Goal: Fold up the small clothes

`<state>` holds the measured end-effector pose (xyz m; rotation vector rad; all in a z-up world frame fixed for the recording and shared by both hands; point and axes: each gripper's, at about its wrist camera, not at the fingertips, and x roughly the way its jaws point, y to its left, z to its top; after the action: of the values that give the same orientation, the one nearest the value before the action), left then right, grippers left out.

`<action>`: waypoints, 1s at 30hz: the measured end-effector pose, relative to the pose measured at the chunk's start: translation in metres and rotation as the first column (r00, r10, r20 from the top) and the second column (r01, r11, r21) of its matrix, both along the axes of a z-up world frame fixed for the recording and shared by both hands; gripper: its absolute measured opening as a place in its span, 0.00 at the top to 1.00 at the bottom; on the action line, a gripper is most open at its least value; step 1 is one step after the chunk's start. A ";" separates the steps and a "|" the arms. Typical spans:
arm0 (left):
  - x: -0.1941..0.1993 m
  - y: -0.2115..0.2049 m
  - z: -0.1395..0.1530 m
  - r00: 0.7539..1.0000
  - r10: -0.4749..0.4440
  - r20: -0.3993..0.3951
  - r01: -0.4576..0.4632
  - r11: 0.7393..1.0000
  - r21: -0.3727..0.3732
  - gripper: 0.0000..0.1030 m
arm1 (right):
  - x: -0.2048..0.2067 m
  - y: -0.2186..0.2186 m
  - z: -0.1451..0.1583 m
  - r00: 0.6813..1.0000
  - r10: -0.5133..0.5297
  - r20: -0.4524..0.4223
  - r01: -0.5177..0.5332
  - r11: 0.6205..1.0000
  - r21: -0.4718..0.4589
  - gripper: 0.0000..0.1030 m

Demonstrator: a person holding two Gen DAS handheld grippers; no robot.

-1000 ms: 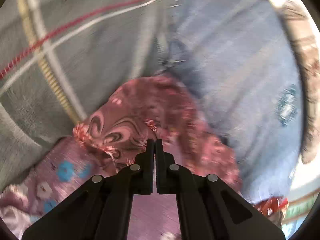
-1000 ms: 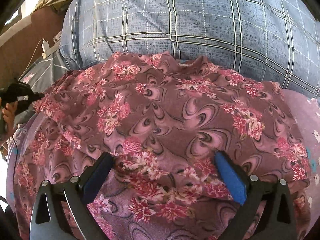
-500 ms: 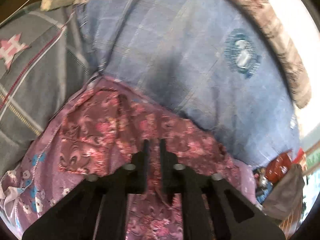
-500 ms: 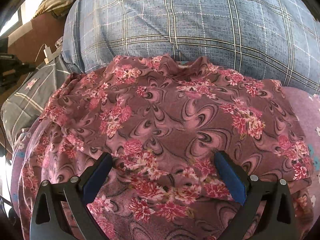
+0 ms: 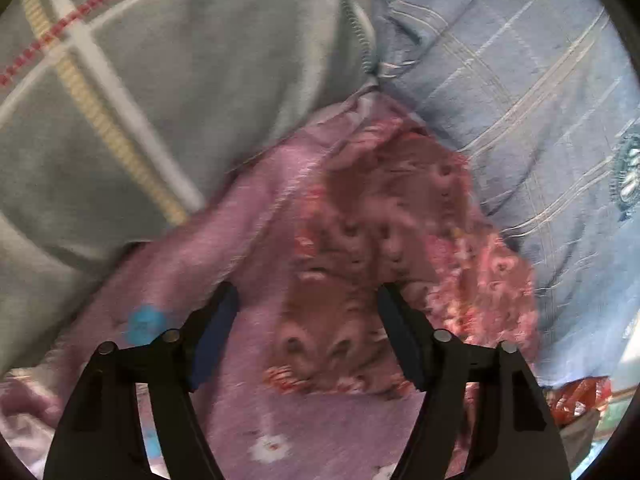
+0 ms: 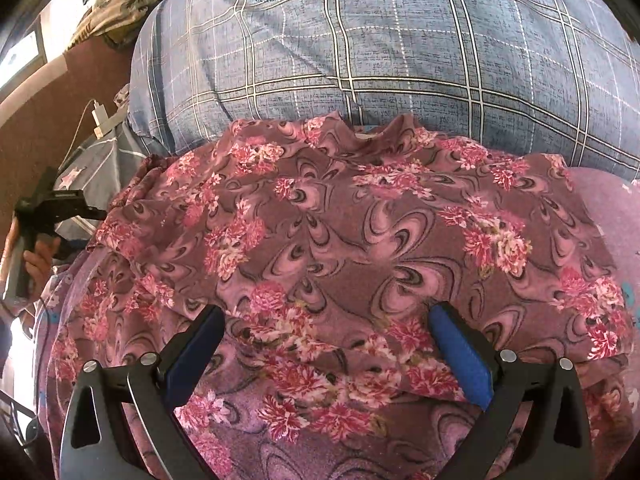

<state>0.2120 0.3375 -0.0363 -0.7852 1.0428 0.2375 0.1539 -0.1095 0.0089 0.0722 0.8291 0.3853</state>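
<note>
Floral garment (image 6: pixel 360 248) is spread out right in front of the right gripper (image 6: pixel 324 320), whose jaws sit wide apart with nothing pinched, long axis running across from one finger to the other. Left gripper (image 5: pixel 308 300) is opening, nothing pinched, garment corner between its fingers; blue checked pillow (image 6: pixel 400 40) lies beyond.

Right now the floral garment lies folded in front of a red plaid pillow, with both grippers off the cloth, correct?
Not quite: the pillow behind the floral garment is blue plaid, not red, as the right wrist view shows. The rest holds: the right gripper stands open over the cloth, and the left gripper is opening with nothing pinched.
</note>
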 end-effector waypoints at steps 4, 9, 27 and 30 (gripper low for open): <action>0.001 -0.012 0.013 0.997 -0.036 0.065 0.037 0.999 -0.023 0.94 | 0.000 0.000 0.000 1.000 0.000 -0.001 0.000 1.000 -0.002 0.00; -0.009 -0.040 0.075 0.969 -0.118 0.215 0.125 0.992 -0.020 0.94 | 0.000 0.000 0.000 1.000 0.001 0.000 -0.001 1.000 0.002 0.00; 0.062 -0.291 0.032 0.883 -0.465 0.069 0.469 0.862 -0.193 0.90 | 0.002 -0.008 0.001 1.000 0.004 0.002 -0.004 0.997 0.080 0.00; 0.041 -0.280 0.041 0.874 -0.468 0.127 0.485 0.842 -0.235 0.65 | 0.002 -0.009 0.001 1.000 0.004 0.001 -0.004 0.996 0.084 0.00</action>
<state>0.2533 0.0578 0.0047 -0.7335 1.1881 -0.3607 0.1561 -0.1181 0.0094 0.1485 0.8117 0.4244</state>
